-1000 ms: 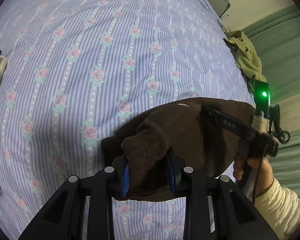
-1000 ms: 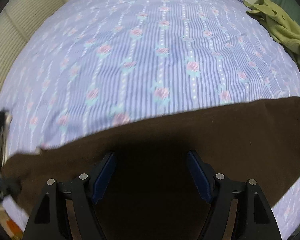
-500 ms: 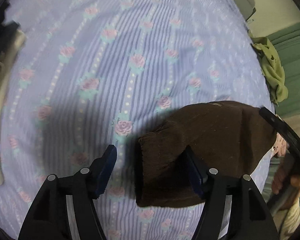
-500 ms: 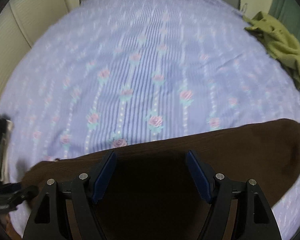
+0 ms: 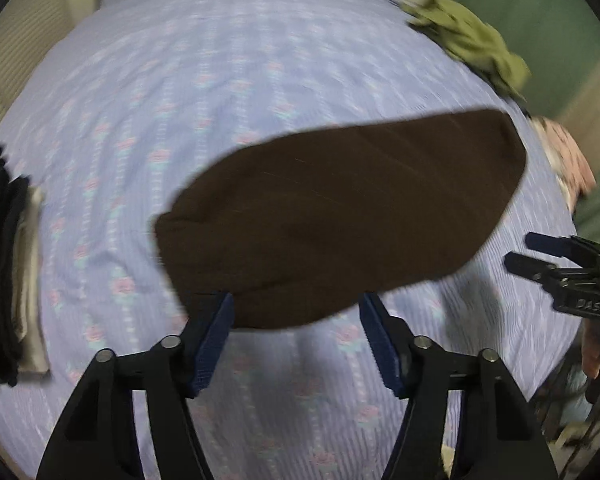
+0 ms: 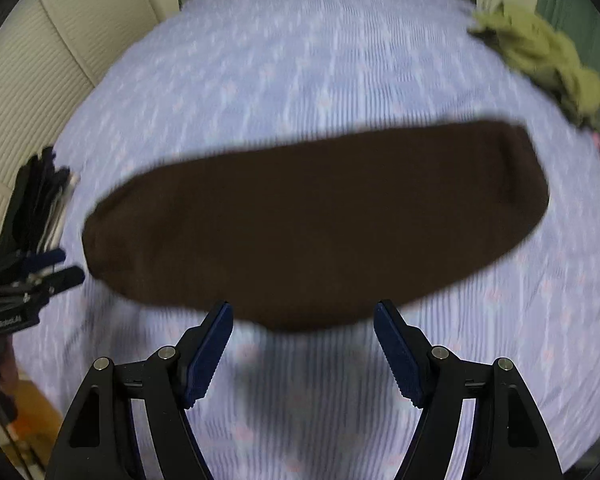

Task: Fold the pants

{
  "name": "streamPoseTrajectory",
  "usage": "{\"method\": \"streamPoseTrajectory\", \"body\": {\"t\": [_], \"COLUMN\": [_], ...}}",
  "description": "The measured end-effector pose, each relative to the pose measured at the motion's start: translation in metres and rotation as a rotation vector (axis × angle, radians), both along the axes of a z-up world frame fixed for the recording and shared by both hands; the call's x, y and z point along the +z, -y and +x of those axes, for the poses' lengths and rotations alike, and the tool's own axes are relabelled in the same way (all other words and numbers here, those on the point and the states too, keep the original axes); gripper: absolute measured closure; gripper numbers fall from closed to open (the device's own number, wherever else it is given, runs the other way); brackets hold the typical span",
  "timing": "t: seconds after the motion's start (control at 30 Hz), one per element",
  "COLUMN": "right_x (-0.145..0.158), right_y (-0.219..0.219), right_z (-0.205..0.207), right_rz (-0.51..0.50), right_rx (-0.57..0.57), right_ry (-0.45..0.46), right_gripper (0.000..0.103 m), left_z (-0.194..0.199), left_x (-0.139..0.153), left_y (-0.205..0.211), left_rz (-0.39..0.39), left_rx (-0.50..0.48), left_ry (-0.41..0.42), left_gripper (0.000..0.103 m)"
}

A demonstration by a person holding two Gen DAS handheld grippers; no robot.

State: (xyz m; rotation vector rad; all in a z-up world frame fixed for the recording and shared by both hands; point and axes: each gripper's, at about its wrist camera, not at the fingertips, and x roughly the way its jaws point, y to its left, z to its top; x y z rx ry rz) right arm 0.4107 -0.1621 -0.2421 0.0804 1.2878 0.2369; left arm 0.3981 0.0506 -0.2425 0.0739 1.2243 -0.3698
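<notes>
Pants point(image 5: 340, 224) folded flat on bed point(image 5: 220, 80), just ahead of both claws. Left claw point(image 5: 296, 340) jaws just been opening, nothing between; right claw point(image 6: 304, 344) agape, empty. Thick soft knit, limp, light; pinch at folded edge.

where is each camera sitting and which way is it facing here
Left wrist: sits on the left gripper, looking steeply down past its open, empty jaws at the folded brown pants on the striped bedsheet; the right gripper and a hand show at the right edge.
Right wrist: sits on the right gripper, jaws open and empty, facing down at the same pants; the left gripper shows at the left edge.
Both share the pants, sheet, green garment and dark folded stack.
</notes>
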Motion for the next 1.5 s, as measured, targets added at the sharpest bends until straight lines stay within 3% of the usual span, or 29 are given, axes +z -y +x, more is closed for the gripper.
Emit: {"method": "streamPoseTrajectory", "body": {"t": [0.03, 0.1, 0.2, 0.27, 0.33, 0.43, 0.5, 0.6, 0.67, 0.73, 0.83, 0.87, 0.9, 1.0, 1.17, 1.4, 1.5], "right_x": [-0.007, -0.021, -0.045, -0.058, -0.066, -0.078, -0.082, -0.081, -0.070, -0.061, -0.058, -0.058, -0.058, -0.057, -0.047, -0.033, -0.028], "right_y": [0.003, 0.007, 0.007, 0.010, 0.014, 0.021, 0.026, 0.034, 0.038, 0.038, 0.038, 0.038, 0.038, 0.040, 0.047, 0.061, 0.053], "right_z": [-0.003, -0.014, -0.016, -0.011, -0.006, 0.005, 0.013, 0.027, 0.035, 0.042, 0.047, 0.049, 0.050, 0.055, 0.068, 0.075, 0.062], "right_rz": [0.005, 0.009, 0.025, 0.041, 0.048, 0.040, 0.025, 0.033, 0.060, 0.074, 0.087, 0.092, 0.097, 0.119, 0.176, 0.275, 0.348], "right_rx": [0.001, 0.009, 0.034, 0.033, 0.027, 0.017, 0.015, 0.013, 0.018, 0.030, 0.045, 0.049, 0.051, 0.060, 0.062, 0.062, 0.137], "right_ry": [-0.017, -0.047, -0.096, -0.118, -0.127, -0.127, -0.118, -0.092, -0.051, -0.017, -0.005, -0.003, -0.005, -0.003, 0.028, 0.027, 0.000], "right_gripper": [0.030, 0.031, 0.042, 0.049, 0.055, 0.058, 0.061, 0.067, 0.067, 0.067, 0.067, 0.067, 0.067, 0.067, 0.067, 0.067, 0.066], "left_z": [-0.001, -0.005, -0.013, -0.020, -0.031, -0.055, -0.068, -0.081, -0.084, -0.080, -0.069, -0.062, -0.057, -0.029, 0.039, 0.099, 0.110], "left_x": [-0.002, -0.010, -0.012, -0.011, -0.010, -0.014, -0.022, -0.039, -0.048, -0.058, -0.068, -0.070, -0.071, -0.056, -0.032, -0.038, -0.042], "left_y": [0.007, 0.026, 0.048, 0.064, 0.082, 0.124, 0.147, 0.174, 0.186, 0.199, 0.208, 0.210, 0.210, 0.201, 0.167, 0.137, 0.125], "left_rz": [0.009, 0.053, 0.085, 0.101, 0.127, 0.257, 0.355, 0.485, 0.532, 0.565, 0.611, 0.619, 0.613, 0.487, 0.233, 0.028, -0.033], "left_rx": [-0.019, -0.079, -0.149, -0.192, -0.262, -0.452, -0.579, -0.776, -0.858, -0.915, -0.925, -0.922, -0.915, -0.818, -0.526, -0.325, -0.270], "left_ry": [-0.003, -0.011, -0.003, 0.024, 0.067, 0.200, 0.292, 0.419, 0.468, 0.489, 0.502, 0.487, 0.468, 0.328, 0.114, -0.070, -0.112], "left_gripper": [0.046, 0.060, 0.075, 0.077, 0.077, 0.075, 0.055, 0.054, 0.054, 0.054, 0.055, 0.062, 0.072, 0.081, 0.083, 0.083, 0.083]}}
